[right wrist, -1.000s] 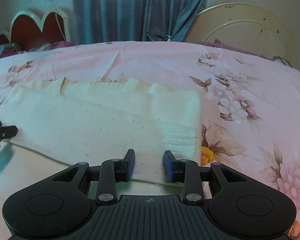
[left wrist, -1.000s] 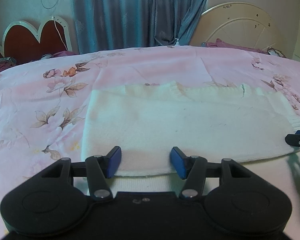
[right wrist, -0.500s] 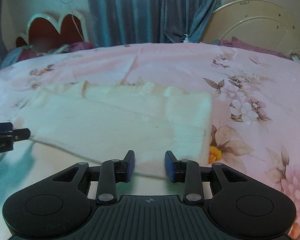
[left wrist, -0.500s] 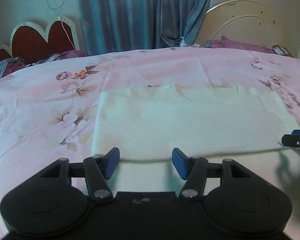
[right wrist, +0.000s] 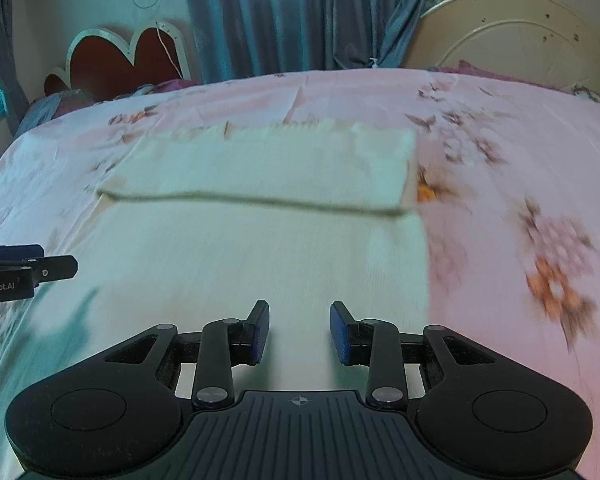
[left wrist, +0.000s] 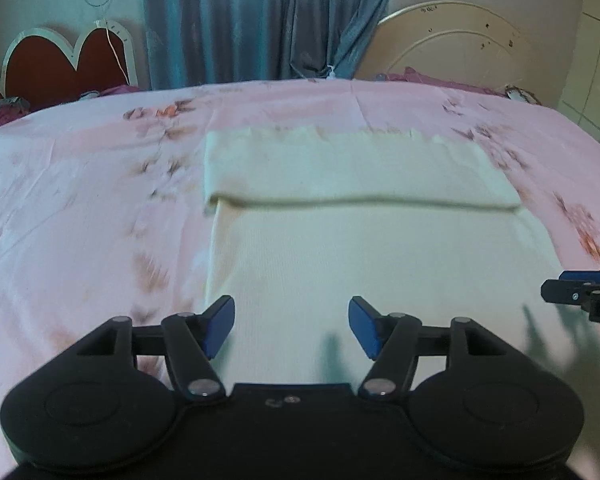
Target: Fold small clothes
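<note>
A cream knitted garment (left wrist: 360,240) lies flat on the pink floral bedsheet (left wrist: 80,200). Its far part is folded over toward me, and the fold's edge (left wrist: 360,202) runs across the middle. It also shows in the right wrist view (right wrist: 260,248), with the same fold edge (right wrist: 260,200). My left gripper (left wrist: 291,326) is open and empty above the garment's near left part. My right gripper (right wrist: 299,332) is open and empty above the near right part. Each gripper shows at the edge of the other's view: the right one (left wrist: 580,294) and the left one (right wrist: 24,272).
Blue curtains (left wrist: 260,20) hang behind the bed. A red heart-shaped headboard (left wrist: 68,60) stands at the back left, a cream round one (left wrist: 460,48) at the back right. Loose clothes (right wrist: 472,70) lie at the far bed edge.
Both grippers have pulled back toward me and risen, empty and open throughout. The fold edge, just in front of the fingertips a second ago, now lies farther off, with bare garment between.
</note>
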Demonstrator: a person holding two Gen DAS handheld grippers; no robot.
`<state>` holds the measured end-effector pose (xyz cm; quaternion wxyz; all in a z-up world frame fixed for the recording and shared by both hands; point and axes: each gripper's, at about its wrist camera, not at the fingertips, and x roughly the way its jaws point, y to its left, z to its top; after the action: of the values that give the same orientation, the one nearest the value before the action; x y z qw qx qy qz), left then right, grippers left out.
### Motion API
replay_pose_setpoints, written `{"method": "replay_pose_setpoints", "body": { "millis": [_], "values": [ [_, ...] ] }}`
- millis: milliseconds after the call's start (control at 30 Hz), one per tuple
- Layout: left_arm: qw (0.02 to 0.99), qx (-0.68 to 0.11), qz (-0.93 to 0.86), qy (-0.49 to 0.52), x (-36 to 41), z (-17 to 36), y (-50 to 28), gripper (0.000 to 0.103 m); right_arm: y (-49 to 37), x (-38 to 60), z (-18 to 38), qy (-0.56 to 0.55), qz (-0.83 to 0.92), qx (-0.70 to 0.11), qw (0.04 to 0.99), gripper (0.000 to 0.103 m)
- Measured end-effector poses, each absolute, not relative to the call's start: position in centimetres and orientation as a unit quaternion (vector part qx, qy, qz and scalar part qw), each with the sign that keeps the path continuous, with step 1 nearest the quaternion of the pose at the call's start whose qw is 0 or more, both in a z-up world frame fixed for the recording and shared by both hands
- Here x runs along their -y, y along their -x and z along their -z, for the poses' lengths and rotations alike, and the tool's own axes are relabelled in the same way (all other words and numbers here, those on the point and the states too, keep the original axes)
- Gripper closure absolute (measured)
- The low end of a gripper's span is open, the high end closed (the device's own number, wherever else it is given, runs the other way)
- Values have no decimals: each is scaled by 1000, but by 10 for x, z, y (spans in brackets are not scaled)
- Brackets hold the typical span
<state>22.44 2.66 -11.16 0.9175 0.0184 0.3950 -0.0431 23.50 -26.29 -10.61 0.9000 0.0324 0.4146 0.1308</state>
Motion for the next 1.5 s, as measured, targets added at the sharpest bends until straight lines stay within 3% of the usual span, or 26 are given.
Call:
{"method": "replay_pose_setpoints", "body": {
  "millis": [233,300,333,900,1300,1467,1500],
  "values": [
    [913,-405,51,-2,-41,113,-179,28,-180,251,101,-31,-115,-415,902,68],
    [913,-405,54,-7,-41,113,-170,27,-167,251,98,-34,-107,-409,906,36],
    [912,-406,56,-8,-41,113,-166,26,-160,250,96,-33,-103,-401,910,33],
    [899,-433,55,30,-84,130,-95,31,-84,272,101,-21,-46,-411,910,33],
    [884,-453,88,69,-93,141,-64,48,-51,296,121,-39,10,-444,895,33],
    [875,-465,107,87,-94,142,-62,73,-41,302,127,-75,9,-457,886,33],
    [872,-467,112,91,-94,143,-62,79,-40,302,126,-80,9,-458,885,40]
  ]
}}
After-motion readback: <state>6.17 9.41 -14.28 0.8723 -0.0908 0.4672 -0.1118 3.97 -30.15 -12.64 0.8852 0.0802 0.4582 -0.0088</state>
